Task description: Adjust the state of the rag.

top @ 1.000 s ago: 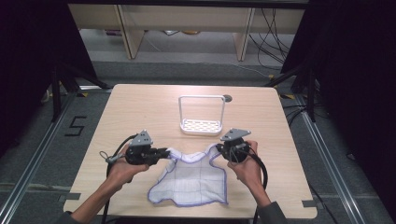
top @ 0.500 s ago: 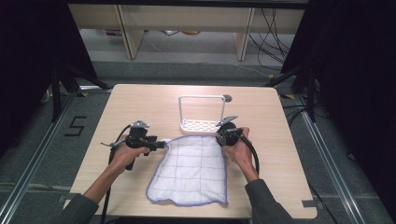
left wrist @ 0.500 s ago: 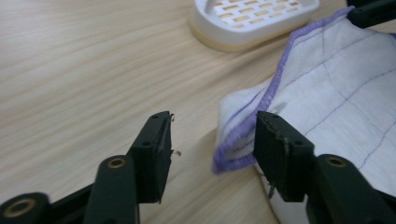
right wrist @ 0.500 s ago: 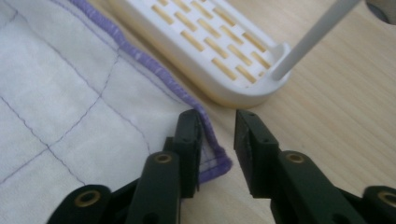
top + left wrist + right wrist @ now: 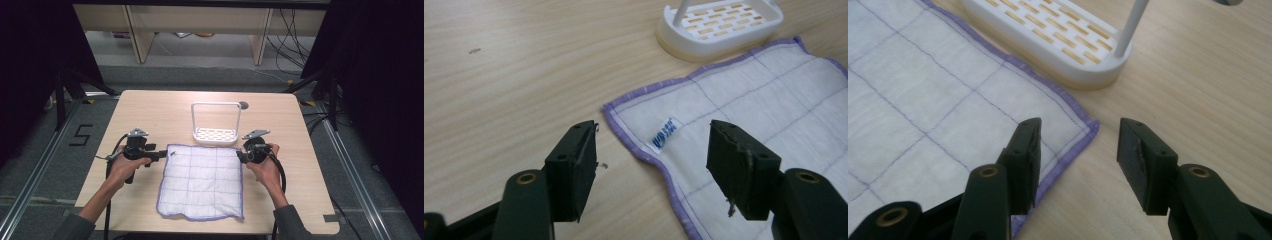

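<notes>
Lying flat on the pale wooden table, a white cloth with thin purple grid lines and a purple hem is spread between the person's two forearms, its near edge slightly wavy close to the table's front. At its far left corner the left tongs are released: in the left gripper view the two black jaws stand apart just above the corner, the hem and a small blue-printed label showing in the gap between them, with neither pad pressing on the fabric. These jaws have just been opening. At the far right corner the right tongs are likewise released and have just been opening; in the right gripper view the left jaw hangs over the hemmed corner while the right jaw stands over bare wood, and the cloth is not pinched. Each hand grips its tool body with a cable trailing back along the arm. Just beyond the cloth's far edge stands a small white rack with a slotted base and a tall hoop handle, its base almost touching the hem.
</notes>
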Available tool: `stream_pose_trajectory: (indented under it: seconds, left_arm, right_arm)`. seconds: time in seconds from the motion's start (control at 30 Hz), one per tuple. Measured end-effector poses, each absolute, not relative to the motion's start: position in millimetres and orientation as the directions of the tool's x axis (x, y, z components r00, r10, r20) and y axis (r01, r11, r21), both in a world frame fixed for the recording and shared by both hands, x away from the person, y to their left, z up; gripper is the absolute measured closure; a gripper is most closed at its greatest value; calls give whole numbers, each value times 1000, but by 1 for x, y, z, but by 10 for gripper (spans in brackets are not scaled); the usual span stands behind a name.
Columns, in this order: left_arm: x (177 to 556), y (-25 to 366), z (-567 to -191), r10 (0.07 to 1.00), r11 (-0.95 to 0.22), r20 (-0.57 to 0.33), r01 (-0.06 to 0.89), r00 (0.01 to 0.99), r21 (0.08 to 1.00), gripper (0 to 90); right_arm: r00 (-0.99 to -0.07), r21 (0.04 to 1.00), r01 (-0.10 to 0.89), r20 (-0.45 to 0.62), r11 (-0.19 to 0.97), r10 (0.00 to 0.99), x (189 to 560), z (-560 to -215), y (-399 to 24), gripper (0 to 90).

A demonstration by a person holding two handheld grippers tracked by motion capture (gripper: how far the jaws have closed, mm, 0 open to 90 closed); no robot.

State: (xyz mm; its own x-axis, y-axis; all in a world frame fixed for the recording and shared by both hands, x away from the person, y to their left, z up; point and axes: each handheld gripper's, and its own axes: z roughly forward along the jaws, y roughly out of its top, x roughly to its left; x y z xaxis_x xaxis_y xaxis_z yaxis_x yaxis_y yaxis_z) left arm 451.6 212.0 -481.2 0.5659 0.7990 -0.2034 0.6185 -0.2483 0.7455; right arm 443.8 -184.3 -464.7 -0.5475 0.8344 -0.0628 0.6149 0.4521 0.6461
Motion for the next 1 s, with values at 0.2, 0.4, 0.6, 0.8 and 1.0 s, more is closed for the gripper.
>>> stream_pose_trajectory:
  seconds: [0.2,0.4,0.6,0.8,1.0]
  left_arm:
    - [467,204,-486,813,-255,-170,603,557,756,364]
    - [475,196,-492,816,-299,-121,591,566,749,355]
    - [483,196,-493,818,-302,-120,597,562,743,348]
    - [487,194,-495,818,-291,-126,593,561,751,344]
    - [488,191,-495,811,-307,-112,581,575,754,331]
  right_arm:
    - [-537,641,620,-74,452,841,457,-471,-188,518]
    - [-521,633,640,-60,435,852,471,-477,-191,520]
    - [-515,626,655,-42,424,856,478,-483,-191,520]
    - [-525,632,643,-47,432,850,479,-478,-190,519]
    - [-529,637,639,-44,432,848,480,-479,-190,519]
